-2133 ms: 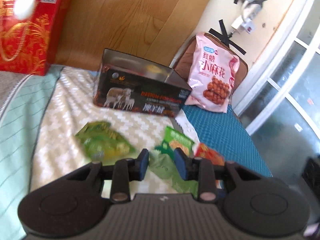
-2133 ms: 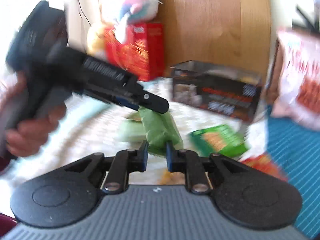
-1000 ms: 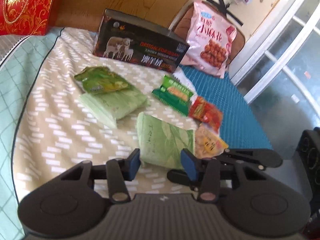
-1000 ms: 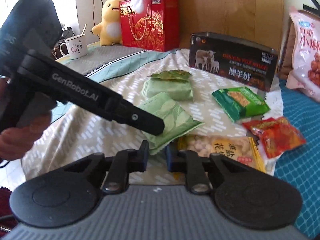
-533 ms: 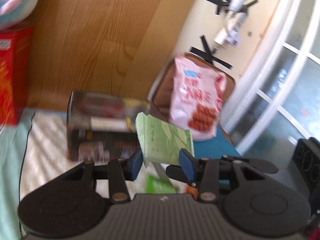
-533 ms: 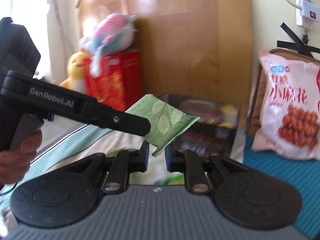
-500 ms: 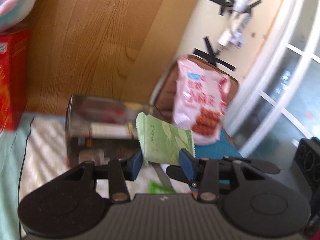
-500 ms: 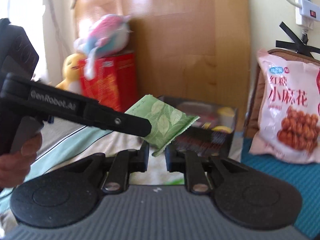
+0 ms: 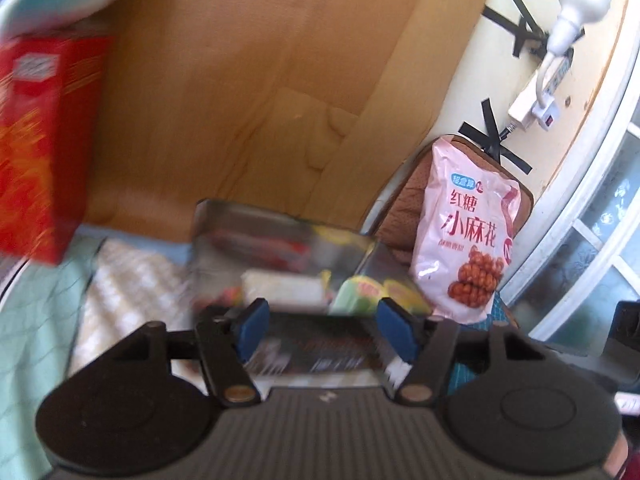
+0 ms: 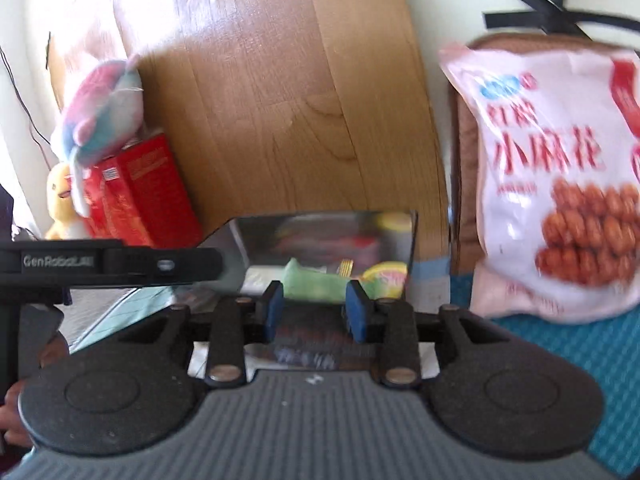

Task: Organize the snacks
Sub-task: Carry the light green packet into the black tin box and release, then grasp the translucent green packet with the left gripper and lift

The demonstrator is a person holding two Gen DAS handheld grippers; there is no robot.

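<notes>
Released since half a second ago, the pale green packet [image 10: 316, 282] now lies inside the open metal tin [image 10: 404, 240] instead of between the fingers. Left gripper [image 9: 326, 330]: level, aimed at the tin [image 9: 224, 232]; blue-padded fingers [image 9: 250, 328] spread wide, gripping nothing. Right gripper [image 10: 314, 312]: also level; fingers [image 10: 274, 310] parted, empty, the packet visible beyond the gap. Tin walls are shiny and reflective; contents blurred. A glossy pink snack bag [image 9: 466, 240] stands right of centre against a brown cushion [image 10: 464, 160]. A red gift box [image 9: 40, 140] sits at left, a plush toy [image 10: 104, 112] on top, before the wooden headboard [image 9: 240, 100].
</notes>
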